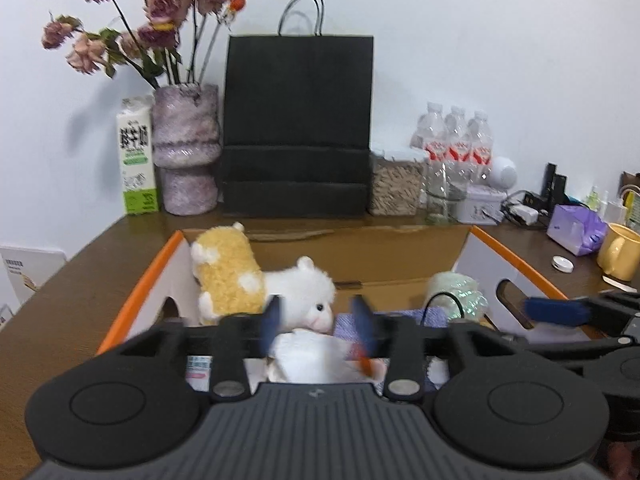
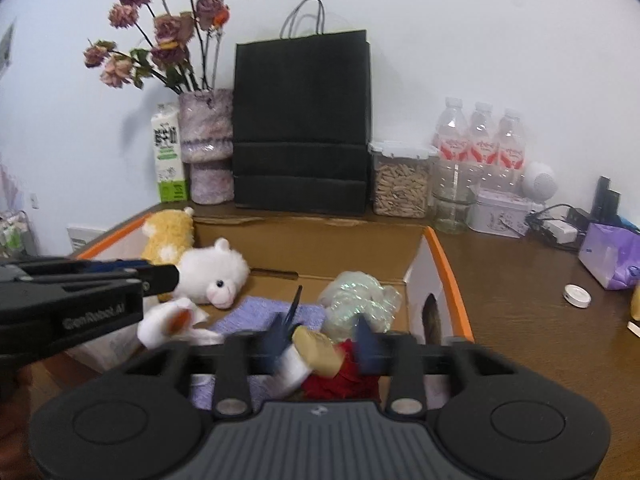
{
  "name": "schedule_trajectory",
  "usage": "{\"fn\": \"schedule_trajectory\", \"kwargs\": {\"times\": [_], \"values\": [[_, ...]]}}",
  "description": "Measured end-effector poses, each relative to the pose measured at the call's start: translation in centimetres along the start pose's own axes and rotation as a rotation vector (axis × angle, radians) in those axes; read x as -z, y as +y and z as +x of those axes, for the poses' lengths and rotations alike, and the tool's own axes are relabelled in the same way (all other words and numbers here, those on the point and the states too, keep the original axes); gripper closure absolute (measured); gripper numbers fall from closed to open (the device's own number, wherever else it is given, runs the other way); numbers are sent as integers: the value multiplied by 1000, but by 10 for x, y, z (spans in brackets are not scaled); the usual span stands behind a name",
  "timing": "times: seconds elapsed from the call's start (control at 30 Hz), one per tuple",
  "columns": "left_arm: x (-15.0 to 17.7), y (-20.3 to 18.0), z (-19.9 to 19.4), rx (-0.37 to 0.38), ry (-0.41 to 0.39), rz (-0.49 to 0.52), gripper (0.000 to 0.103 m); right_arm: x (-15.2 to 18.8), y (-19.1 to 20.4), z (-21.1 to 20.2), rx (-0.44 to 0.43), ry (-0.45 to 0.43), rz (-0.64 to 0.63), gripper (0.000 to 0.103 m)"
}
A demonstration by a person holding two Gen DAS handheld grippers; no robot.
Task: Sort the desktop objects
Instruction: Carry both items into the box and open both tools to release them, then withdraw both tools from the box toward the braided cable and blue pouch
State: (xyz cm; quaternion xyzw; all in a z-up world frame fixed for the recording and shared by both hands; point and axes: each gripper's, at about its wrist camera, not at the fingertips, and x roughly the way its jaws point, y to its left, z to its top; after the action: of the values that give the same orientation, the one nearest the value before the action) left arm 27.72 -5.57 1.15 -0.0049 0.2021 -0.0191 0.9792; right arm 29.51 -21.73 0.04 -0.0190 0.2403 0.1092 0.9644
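An open cardboard box with orange edges (image 1: 140, 284) (image 2: 452, 276) sits on the brown desk. Inside lie a yellow plush (image 1: 228, 272) (image 2: 168, 236), a white plush (image 1: 308, 292) (image 2: 216, 272), a purple cloth (image 2: 260, 312) and a shiny iridescent bundle (image 1: 460, 292) (image 2: 360, 300). My left gripper (image 1: 318, 326) is over the box, fingers apart around a white and orange soft toy (image 1: 312, 356) (image 2: 172, 322). My right gripper (image 2: 326, 336) is over the box, fingers apart around a doll with red skirt (image 2: 340, 376).
At the back stand a milk carton (image 1: 138, 156), a vase of dried roses (image 1: 186, 148), a black paper bag (image 1: 298, 124), a jar of seeds (image 2: 400, 180) and water bottles (image 2: 480, 140). At the right lie a purple tissue pack (image 2: 610, 256), a yellow mug (image 1: 620, 252) and a small white lid (image 2: 576, 295).
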Motion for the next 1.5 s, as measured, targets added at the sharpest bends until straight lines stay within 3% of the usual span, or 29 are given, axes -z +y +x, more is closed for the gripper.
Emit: {"fn": "schedule_trajectory", "kwargs": {"times": [0.03,0.1,0.2,0.87,1.1,1.33,1.5], "values": [[0,1,-2,-5,-13,-5,27,0,1,-2,9,-9,1,11],[-2,3,-9,-17,-48,-14,0,-1,1,-8,22,-44,-1,8],[-3,3,-15,-41,-89,-19,0,-3,0,-14,29,-72,10,0],[-6,6,-23,-62,-82,-19,0,-6,3,-23,44,-81,-7,0],[-10,5,-42,-27,-45,-26,0,-9,0,-42,26,-73,-17,0],[-9,-3,-67,-34,-54,15,0,-6,-11,-72,56,-64,-55,0],[-1,-9,-79,-8,-11,33,0,2,-23,-95,74,-61,-58,0]]}}
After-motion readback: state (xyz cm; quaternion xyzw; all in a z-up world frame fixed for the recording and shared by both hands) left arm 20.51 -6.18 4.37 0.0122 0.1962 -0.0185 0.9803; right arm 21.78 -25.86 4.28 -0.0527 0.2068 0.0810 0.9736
